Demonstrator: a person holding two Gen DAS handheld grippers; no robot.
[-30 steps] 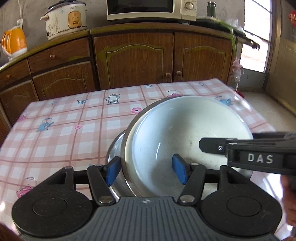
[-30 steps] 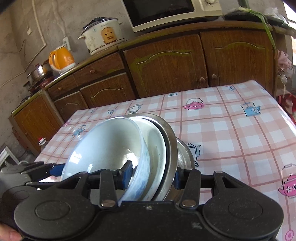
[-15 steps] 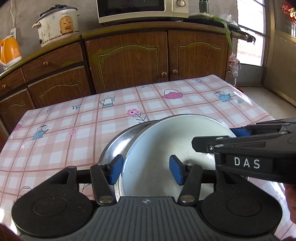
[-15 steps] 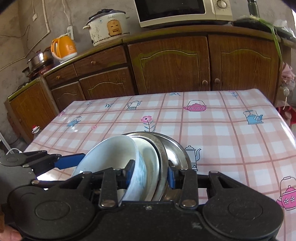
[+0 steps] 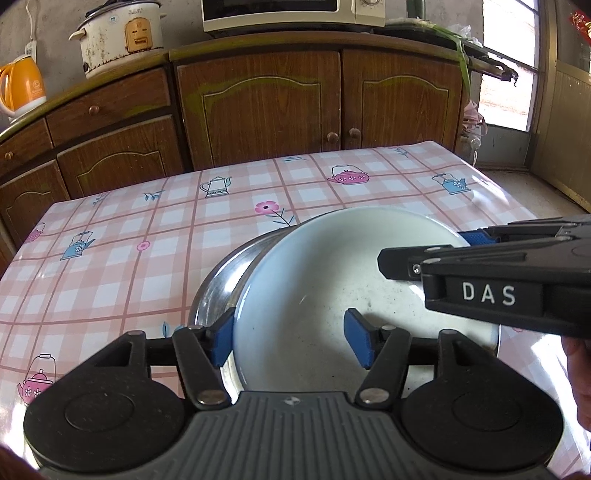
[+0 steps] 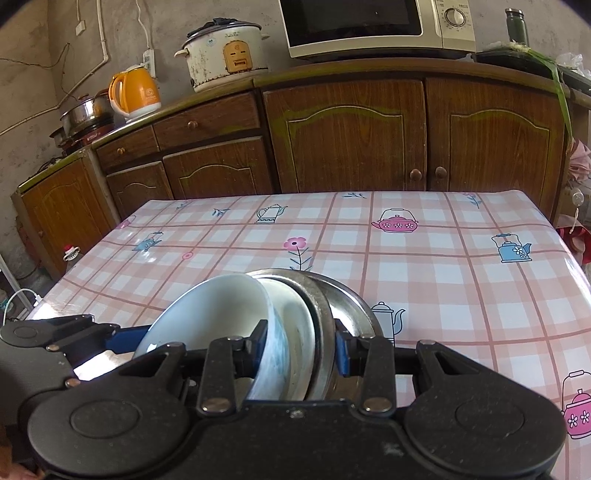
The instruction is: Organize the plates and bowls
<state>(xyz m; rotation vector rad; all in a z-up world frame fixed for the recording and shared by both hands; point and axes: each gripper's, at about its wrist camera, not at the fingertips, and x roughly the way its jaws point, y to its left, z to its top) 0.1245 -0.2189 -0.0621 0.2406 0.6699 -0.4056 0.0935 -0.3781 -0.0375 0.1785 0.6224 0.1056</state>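
Note:
A white bowl (image 5: 332, 280) lies tilted in a nested stack, with a steel plate (image 5: 214, 284) showing behind it. My left gripper (image 5: 291, 341) straddles the bowl's near rim and its jaws are opening. One pad (image 5: 223, 341) is by the outer wall; the other hangs free inside. In the right wrist view the white bowl (image 6: 207, 314), a white plate (image 6: 295, 317) and a steel plate (image 6: 321, 314) stand on edge between the pads of my right gripper (image 6: 301, 349), which is shut on them. Another steel dish (image 6: 354, 306) leans just outside that grip.
The dishes are over the near part of a table (image 6: 443, 277) with a pink checked cloth. Wooden cabinets (image 6: 351, 140) stand behind it, with a rice cooker (image 6: 225, 51), orange kettle (image 6: 136, 92) and microwave (image 6: 376, 26) on top. A hand (image 5: 580, 376) is at the right edge.
My left jaws have spread wider around the bowl's rim. My right jaws have drawn in on the stacked rims. The dishes now sit lower and smaller in both views.

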